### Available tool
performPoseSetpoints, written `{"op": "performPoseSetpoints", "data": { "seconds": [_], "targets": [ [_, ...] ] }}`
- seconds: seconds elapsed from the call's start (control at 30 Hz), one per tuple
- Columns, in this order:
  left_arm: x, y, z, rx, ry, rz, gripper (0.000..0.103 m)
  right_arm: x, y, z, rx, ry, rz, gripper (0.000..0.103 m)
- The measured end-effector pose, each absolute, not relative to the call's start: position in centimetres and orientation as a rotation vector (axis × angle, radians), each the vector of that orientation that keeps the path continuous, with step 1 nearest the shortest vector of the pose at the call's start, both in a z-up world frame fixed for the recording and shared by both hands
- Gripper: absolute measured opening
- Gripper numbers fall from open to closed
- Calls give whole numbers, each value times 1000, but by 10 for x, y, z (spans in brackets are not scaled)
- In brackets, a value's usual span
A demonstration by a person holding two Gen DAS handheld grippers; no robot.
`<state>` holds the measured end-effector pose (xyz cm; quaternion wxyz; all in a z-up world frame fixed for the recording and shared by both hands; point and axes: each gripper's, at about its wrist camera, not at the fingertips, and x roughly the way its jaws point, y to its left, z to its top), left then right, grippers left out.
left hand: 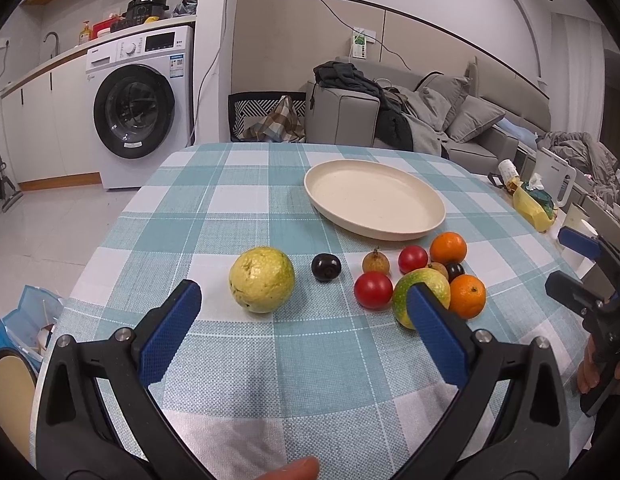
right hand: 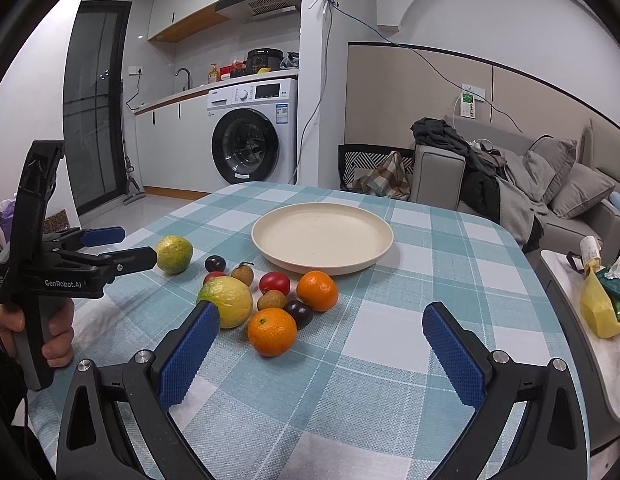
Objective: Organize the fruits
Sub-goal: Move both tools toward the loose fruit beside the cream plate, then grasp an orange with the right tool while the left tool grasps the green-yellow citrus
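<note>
My left gripper (left hand: 305, 312) hangs with its ribbed blue pads spread wide, gripping nothing, facing a bumpy yellow-green guava (left hand: 261, 279) on the woven checked tablecloth (left hand: 237, 208). My right gripper (right hand: 322, 332) gapes too, before glossy oranges (right hand: 272, 331) clustered near the smooth, round cream plate (right hand: 322, 238).

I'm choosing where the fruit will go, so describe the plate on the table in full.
The plate is round, cream-coloured and shallow, with a low raised rim and a flat matte floor that looks faintly speckled; the material could be plastic or ceramic. It holds nothing. It sits upright and level on the checked tablecloth, beyond the cluster of fruit. Nothing clearly touches it: the nearest orange lies just in front of its rim. Both tongs are away from it.
</note>
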<state>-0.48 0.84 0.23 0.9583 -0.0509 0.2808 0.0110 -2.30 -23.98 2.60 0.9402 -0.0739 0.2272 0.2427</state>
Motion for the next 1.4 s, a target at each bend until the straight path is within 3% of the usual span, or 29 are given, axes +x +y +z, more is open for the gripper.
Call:
{"op": "performPoseSetpoints", "data": {
  "seconds": [0.73,1.13,1.4],
  "targets": [
    [4,16,-4,-120,625,57,102,0,-245,24,-101,572,463,103],
    [15,14,-5,-103,682,18,102,26,-215,2,-87,793,531,102],
    [20,1,-4,-95,705,-22,102,34,-200,-9,-89,873,579,89]
  ]
}}
